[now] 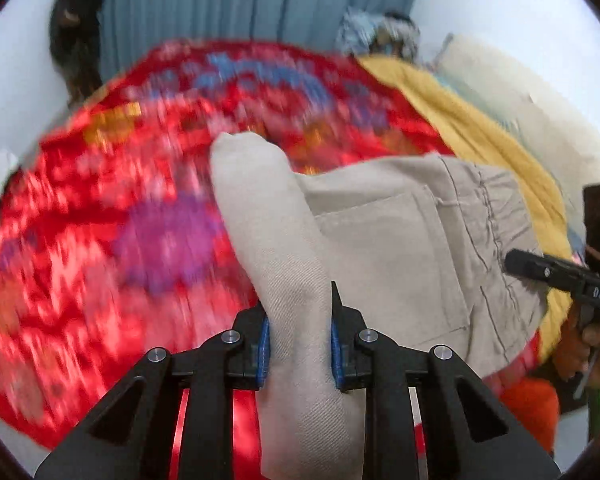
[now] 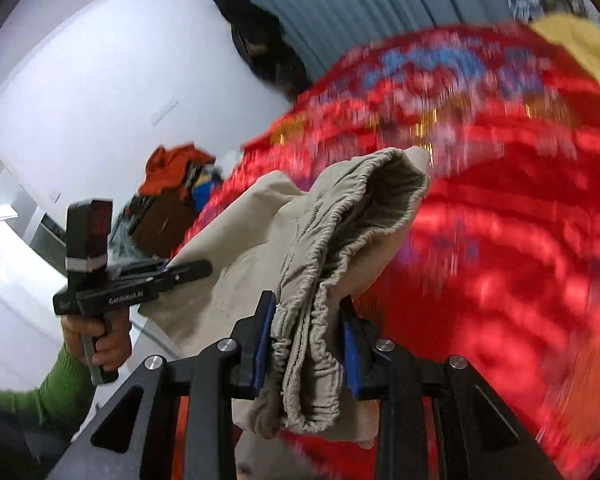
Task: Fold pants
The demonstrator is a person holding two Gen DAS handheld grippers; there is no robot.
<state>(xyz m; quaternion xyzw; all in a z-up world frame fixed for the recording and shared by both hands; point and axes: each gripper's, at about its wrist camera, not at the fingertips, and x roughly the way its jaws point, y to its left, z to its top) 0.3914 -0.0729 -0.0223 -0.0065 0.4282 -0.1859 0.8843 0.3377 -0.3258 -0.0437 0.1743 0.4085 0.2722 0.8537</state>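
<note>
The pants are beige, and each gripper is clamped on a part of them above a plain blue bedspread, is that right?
Not quite. The bedspread is not plain blue: it is red with a colourful pattern, as the left wrist view shows. The rest holds: the pants are beige, the left gripper is clamped on a bunched part of them, and the right gripper on the elastic waistband.

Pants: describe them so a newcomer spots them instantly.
Over the red patterned bedspread, both grippers hold one beige garment. These pants have a gathered elastic waistband and a patch pocket, unlike the yellow blanket behind.
</note>
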